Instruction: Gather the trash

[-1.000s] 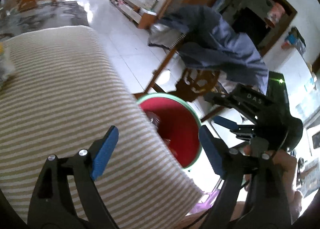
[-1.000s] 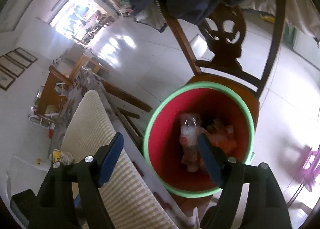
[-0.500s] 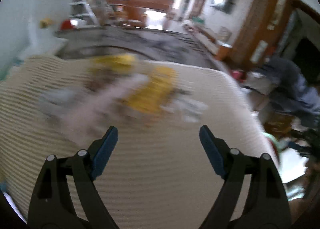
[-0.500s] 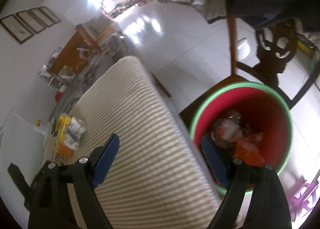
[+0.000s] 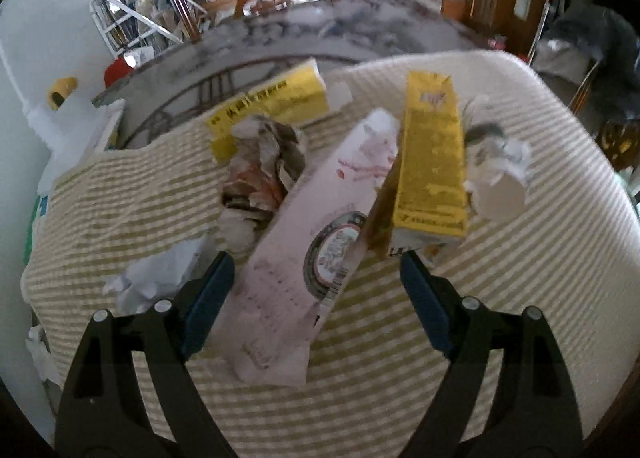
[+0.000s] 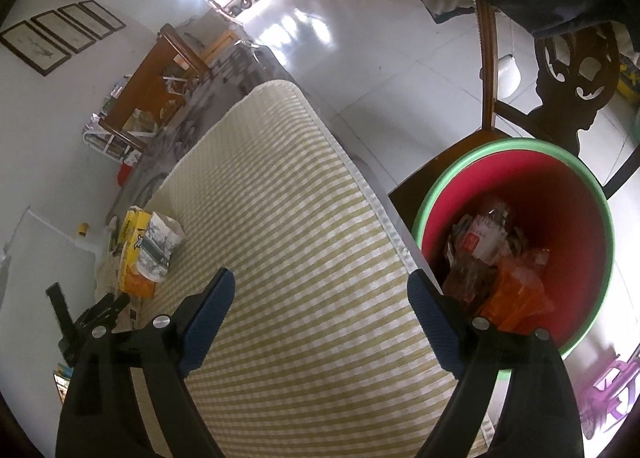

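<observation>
In the left wrist view my left gripper (image 5: 316,278) is open and empty, just above the near end of a flattened pink carton (image 5: 316,246) on the striped tablecloth (image 5: 520,298). Beside it lie a yellow carton (image 5: 432,161), a second yellow box (image 5: 272,105), a crumpled wrapper (image 5: 260,173) and white paper scraps (image 5: 500,177). In the right wrist view my right gripper (image 6: 320,318) is open and empty above the table edge, left of the red bin with a green rim (image 6: 560,225) that holds trash. The trash pile (image 6: 148,250) and left gripper (image 6: 92,318) show far left.
The bin stands on a wooden chair (image 6: 552,69) with dark clothes draped over its back. A purple stool (image 6: 608,390) is on the floor at lower right. White crumpled paper (image 5: 156,278) lies by my left finger. A wall and shelf clutter are left of the table.
My left gripper swung away from the bin to the trash pile and now hovers over the pink carton. My right gripper pulled back from over the bin toward the table.
</observation>
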